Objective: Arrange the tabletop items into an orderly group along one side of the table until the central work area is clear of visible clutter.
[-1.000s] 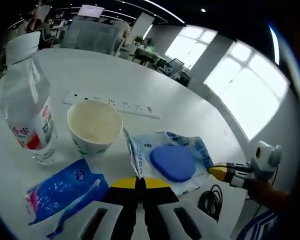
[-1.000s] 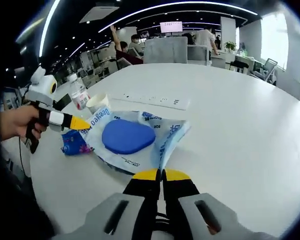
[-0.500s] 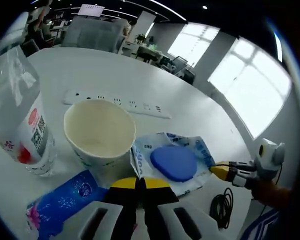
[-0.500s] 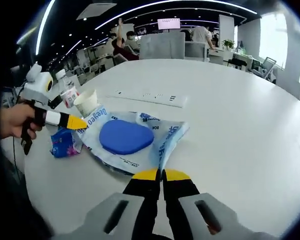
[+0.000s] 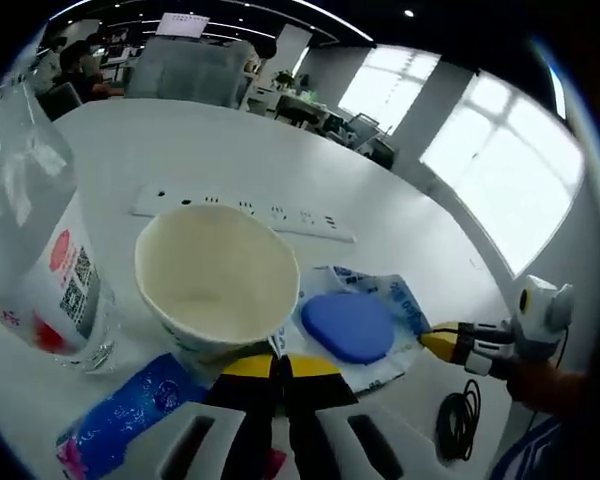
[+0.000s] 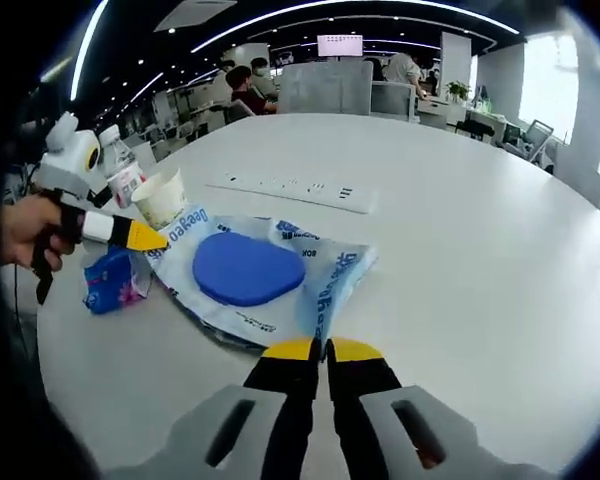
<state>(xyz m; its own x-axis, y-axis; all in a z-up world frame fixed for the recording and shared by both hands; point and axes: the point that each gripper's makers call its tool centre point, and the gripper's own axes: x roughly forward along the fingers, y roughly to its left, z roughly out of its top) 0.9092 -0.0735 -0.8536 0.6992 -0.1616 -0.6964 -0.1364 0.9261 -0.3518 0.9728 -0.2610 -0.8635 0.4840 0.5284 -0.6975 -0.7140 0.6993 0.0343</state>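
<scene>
A blue-and-white plastic bag (image 5: pixel 397 299) (image 6: pixel 332 280) lies flat on the white table (image 6: pixel 480 220) with a blue oval pad (image 5: pixel 348 325) (image 6: pixel 245 268) in it. My left gripper (image 5: pixel 277 362) (image 6: pixel 146 238) is shut on the bag's edge near the paper cup. On the opposite edge, my right gripper (image 6: pixel 320 349) (image 5: pixel 436 343) is shut too. The empty paper cup (image 5: pixel 217 275) (image 6: pixel 162 198) stands upright just beyond my left jaws. A clear water bottle (image 5: pixel 35 250) (image 6: pixel 123 175) stands beside it. A small blue packet (image 5: pixel 130 415) (image 6: pixel 110 280) lies flat by the cup.
A white power strip (image 5: pixel 250 212) (image 6: pixel 290 188) lies across the table behind the cup. A coiled black cable (image 5: pixel 460 420) sits near the table's edge by the right gripper. People sit at desks in the background.
Both grippers and the bag between them have shifted toward the cup and bottle, which loom larger in the left gripper view. The small blue packet has slid partly under my left jaws.
</scene>
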